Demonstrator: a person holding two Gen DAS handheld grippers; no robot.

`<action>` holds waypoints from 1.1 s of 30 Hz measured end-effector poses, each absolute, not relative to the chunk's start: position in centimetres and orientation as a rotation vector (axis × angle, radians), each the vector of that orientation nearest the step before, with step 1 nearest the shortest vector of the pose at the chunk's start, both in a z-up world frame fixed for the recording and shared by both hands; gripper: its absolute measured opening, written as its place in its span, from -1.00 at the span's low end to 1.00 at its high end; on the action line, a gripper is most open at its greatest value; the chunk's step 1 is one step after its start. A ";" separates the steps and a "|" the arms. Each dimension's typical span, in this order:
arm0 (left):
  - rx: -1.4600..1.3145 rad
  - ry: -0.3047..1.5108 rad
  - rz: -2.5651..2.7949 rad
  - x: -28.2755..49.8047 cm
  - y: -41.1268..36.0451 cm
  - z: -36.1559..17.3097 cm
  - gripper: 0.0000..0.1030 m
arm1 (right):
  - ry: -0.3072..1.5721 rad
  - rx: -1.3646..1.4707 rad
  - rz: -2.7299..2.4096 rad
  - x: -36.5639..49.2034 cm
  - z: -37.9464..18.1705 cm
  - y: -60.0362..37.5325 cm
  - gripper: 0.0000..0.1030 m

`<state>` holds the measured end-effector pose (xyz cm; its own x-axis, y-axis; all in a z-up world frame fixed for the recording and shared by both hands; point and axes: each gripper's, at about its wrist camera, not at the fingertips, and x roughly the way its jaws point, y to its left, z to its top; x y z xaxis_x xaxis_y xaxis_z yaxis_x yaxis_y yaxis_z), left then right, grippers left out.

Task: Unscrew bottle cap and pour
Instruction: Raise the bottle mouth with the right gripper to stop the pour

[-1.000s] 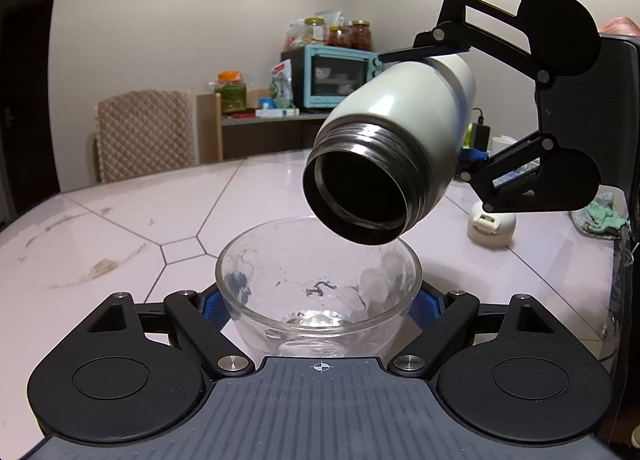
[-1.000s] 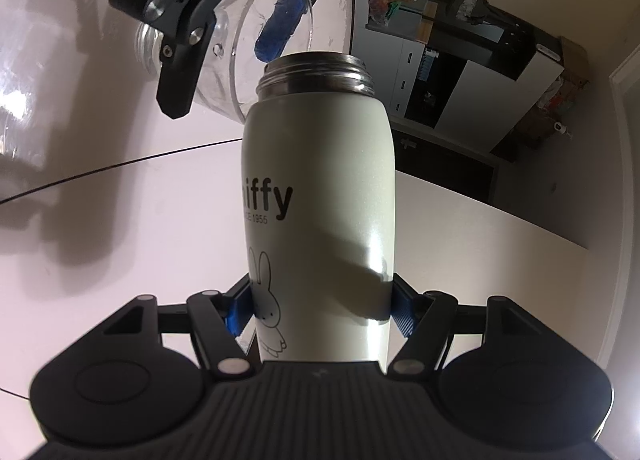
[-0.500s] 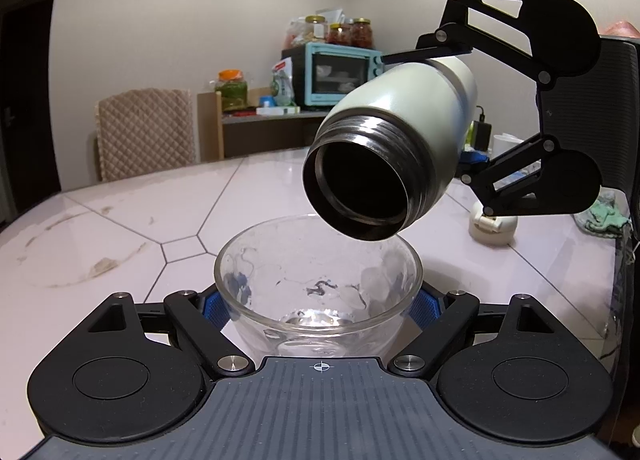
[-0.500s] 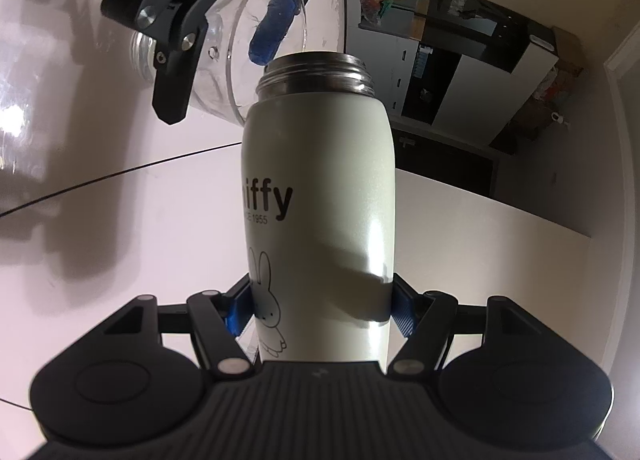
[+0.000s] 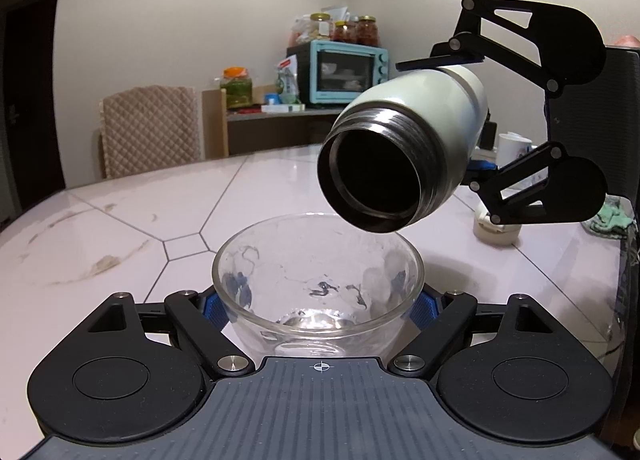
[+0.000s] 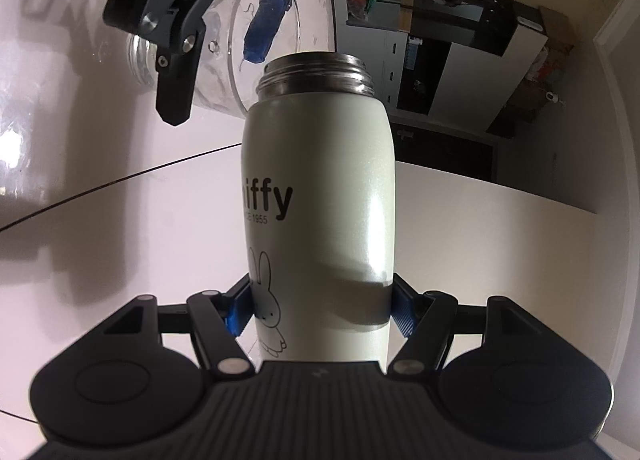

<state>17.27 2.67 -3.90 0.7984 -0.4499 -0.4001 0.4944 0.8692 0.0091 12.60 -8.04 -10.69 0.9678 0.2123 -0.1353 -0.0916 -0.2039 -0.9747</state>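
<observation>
Item: bottle point(image 5: 416, 132), cream, uncapped, clamped low on its body in my right fingers point(image 6: 320, 312). Held above the far rim of the glass bowl point(image 5: 316, 284); long axis near level, mouth tipped slightly down toward my left side.

Item: bowl, gripped between my left fingers point(image 5: 224, 306) on the bench point(image 5: 120, 220).

Risk: the mouth sits over the rim's edge, so a stream could overshoot onto the bench.

Loose cap point(image 5: 496, 226): beyond, on bench.

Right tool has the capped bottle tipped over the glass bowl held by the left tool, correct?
Wrong on one point: the bottle is uncapped. The left wrist view looks into its open threaded mouth. The rest holds: the right tool tips it over the glass bowl held by the left tool.
</observation>
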 end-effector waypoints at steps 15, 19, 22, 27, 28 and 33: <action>0.126 0.405 -0.490 17.2 2.7 -3.8 0.66 | -0.067 -1.652 0.295 12.3 -10.4 -8.4 0.35; 0.129 0.407 -0.486 17.1 2.7 -3.8 0.66 | -0.049 -1.596 0.307 12.3 -10.2 -8.5 0.35; 0.134 0.411 -0.484 17.1 2.6 -3.8 0.66 | -0.038 -1.566 0.317 12.3 -10.0 -8.4 0.36; 0.135 0.412 -0.477 17.0 2.6 -3.8 0.66 | -0.024 -1.527 0.321 12.2 -10.0 -8.9 0.36; 0.135 0.412 -0.475 17.0 2.6 -3.8 0.66 | -0.020 -1.519 0.321 12.2 -9.9 -8.9 0.36; 0.133 0.414 -0.468 17.0 2.4 -3.8 0.66 | -0.002 -1.479 0.333 12.2 -9.6 -9.2 0.36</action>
